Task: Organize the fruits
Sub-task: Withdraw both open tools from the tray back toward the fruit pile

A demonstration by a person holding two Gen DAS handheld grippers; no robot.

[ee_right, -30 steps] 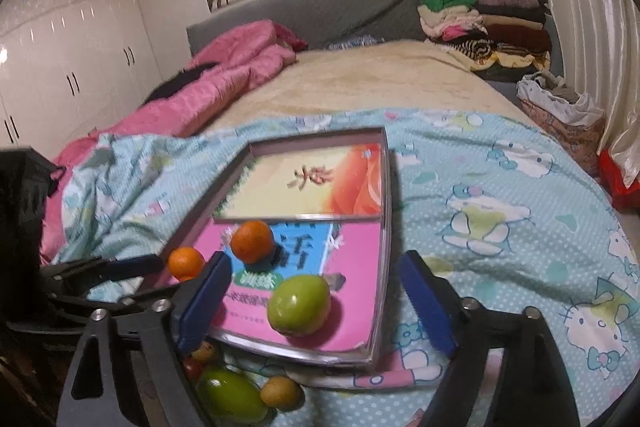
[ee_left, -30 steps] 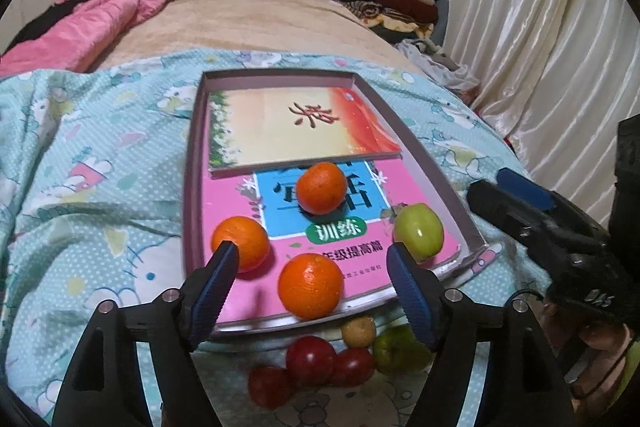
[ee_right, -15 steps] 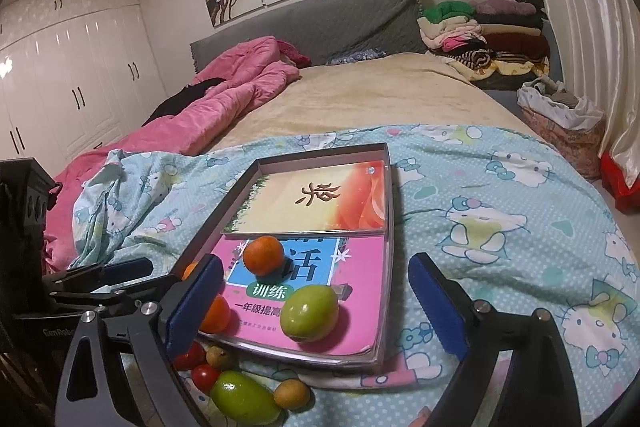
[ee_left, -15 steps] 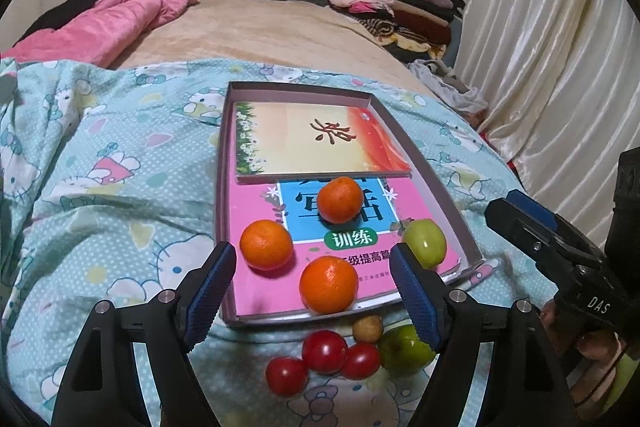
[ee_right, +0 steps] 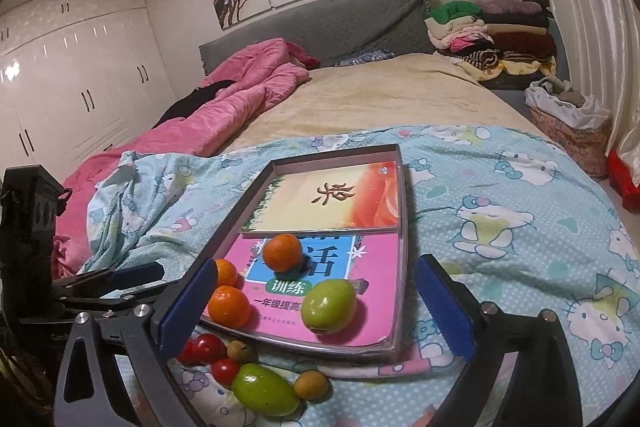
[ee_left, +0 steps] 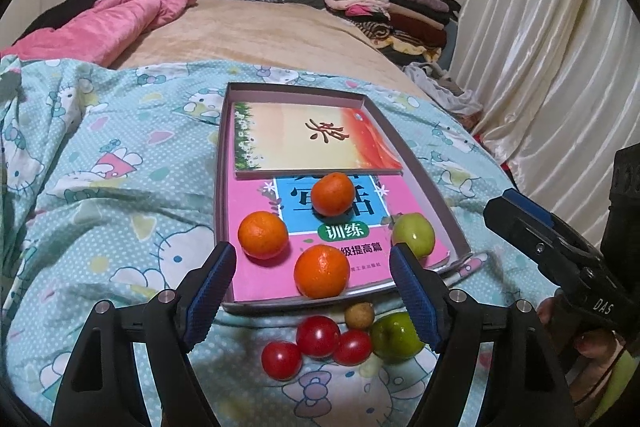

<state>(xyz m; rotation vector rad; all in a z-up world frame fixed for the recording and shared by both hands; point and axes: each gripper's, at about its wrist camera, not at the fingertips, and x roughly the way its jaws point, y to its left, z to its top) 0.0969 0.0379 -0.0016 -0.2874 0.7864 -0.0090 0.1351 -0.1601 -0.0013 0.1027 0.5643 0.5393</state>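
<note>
A shallow box tray lies on the bed with two books in it. On the pink book sit three oranges and a green fruit. In front of the tray on the quilt lie three cherry tomatoes, a small brown fruit and another green fruit. My left gripper is open and empty, above the tray's near edge. My right gripper is open and empty, near the tray's near right part.
A blue cartoon-print quilt covers the near bed. A pink duvet lies at the far left, folded clothes at the far right. Curtains hang on the right. A second brown fruit lies by the green one.
Both grippers have pulled back and risen from the tray, so more of the loose fruit in front of it shows. Both stay open. The fruits have not moved.
</note>
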